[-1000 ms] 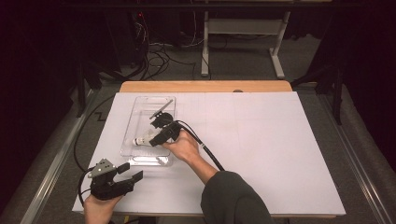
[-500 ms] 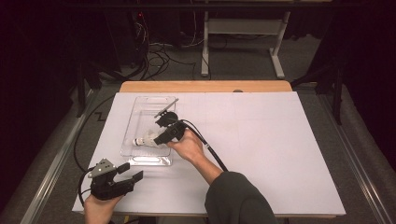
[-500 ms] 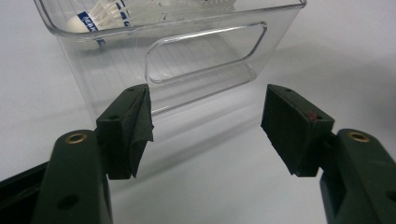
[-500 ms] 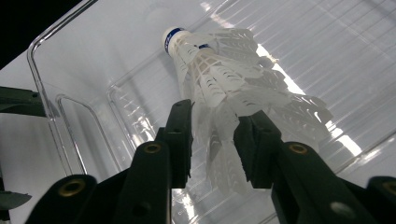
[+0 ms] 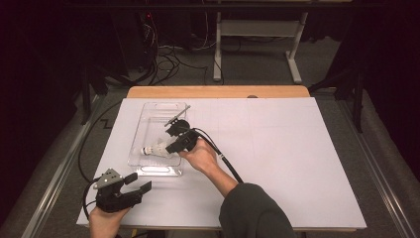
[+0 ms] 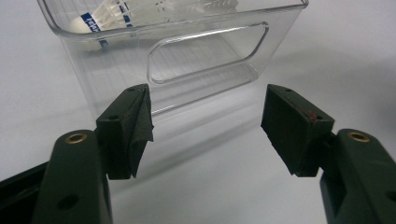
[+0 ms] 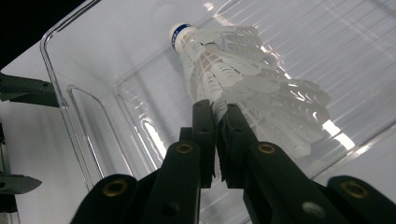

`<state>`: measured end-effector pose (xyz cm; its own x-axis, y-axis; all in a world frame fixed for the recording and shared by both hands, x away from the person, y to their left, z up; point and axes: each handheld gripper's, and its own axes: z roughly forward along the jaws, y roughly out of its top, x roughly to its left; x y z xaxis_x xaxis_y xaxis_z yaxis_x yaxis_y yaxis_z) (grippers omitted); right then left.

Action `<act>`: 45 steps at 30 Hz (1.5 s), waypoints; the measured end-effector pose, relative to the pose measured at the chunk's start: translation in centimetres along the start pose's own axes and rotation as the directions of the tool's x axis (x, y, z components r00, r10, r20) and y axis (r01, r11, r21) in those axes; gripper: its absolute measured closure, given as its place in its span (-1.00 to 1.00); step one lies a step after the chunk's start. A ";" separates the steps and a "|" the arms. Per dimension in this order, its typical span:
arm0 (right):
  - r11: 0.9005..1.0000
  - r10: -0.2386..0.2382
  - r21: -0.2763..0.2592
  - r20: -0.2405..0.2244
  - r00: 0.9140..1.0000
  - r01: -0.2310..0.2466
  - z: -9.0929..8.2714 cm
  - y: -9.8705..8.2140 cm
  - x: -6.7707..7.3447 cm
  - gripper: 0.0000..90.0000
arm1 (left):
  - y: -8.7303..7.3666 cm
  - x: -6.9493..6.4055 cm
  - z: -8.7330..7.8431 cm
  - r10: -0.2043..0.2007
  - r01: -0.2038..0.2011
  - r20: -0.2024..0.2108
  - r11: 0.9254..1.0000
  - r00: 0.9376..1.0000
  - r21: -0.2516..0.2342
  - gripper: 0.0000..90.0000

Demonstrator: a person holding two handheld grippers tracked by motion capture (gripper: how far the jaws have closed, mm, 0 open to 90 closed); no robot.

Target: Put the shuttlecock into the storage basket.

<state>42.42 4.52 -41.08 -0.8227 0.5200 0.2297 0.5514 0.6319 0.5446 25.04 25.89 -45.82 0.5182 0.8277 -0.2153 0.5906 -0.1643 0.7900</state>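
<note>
A white shuttlecock (image 5: 152, 148) (image 7: 243, 79) with a blue-banded cork lies in a clear plastic bin (image 5: 141, 119) (image 7: 60, 93) on the white table. My right gripper (image 5: 168, 148) (image 7: 217, 109) reaches into the bin. Its jaws have just been closing and are now shut on the edge of the shuttlecock's feather skirt. My left gripper (image 5: 138, 182) (image 6: 205, 126) rests open near the table's front left, just short of the bin's near wall (image 6: 205, 60). Nothing is between its jaws. The shuttlecock (image 6: 100, 16) shows through that wall.
A small dark item with a thin grey rod (image 5: 177, 119) lies at the bin's far end. The white table top (image 5: 297, 148) spreads wide to the right. A wooden strip (image 5: 218, 91) borders its far edge, with cables and a stand on the floor beyond.
The right gripper's jaws have closed on the shuttlecock's skirt, and the right hand has barely shifted. The left gripper has stayed in place.
</note>
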 end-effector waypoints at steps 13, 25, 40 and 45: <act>1.000 0.026 -0.002 0.023 0.999 -0.026 0.7 0.1 -0.4 0.87 | 0.0 0.0 0.0 0.000 0.000 0.004 1.000 1.000 0.001 -0.24; 0.999 0.033 -0.009 0.057 0.998 -0.033 -0.3 0.1 -0.3 0.64 | 0.0 0.0 0.1 0.000 0.000 0.004 1.000 1.000 0.003 -0.24; 0.998 0.032 -0.052 0.074 0.997 -0.028 -1.9 -0.2 -0.2 0.54 | 0.0 -0.1 0.1 0.000 0.000 0.003 1.000 1.000 0.005 -0.24; 0.997 0.029 -0.069 0.074 0.997 -0.024 -2.5 -0.4 -0.4 0.54 | 0.0 -0.1 0.1 0.002 -0.002 0.003 1.000 1.000 0.007 -0.24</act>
<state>42.17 2.69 -39.38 -0.7937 0.5795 0.1850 0.5604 0.5782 0.5930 25.11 25.78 -45.86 0.5213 0.8256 -0.2158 0.5937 -0.1692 0.7867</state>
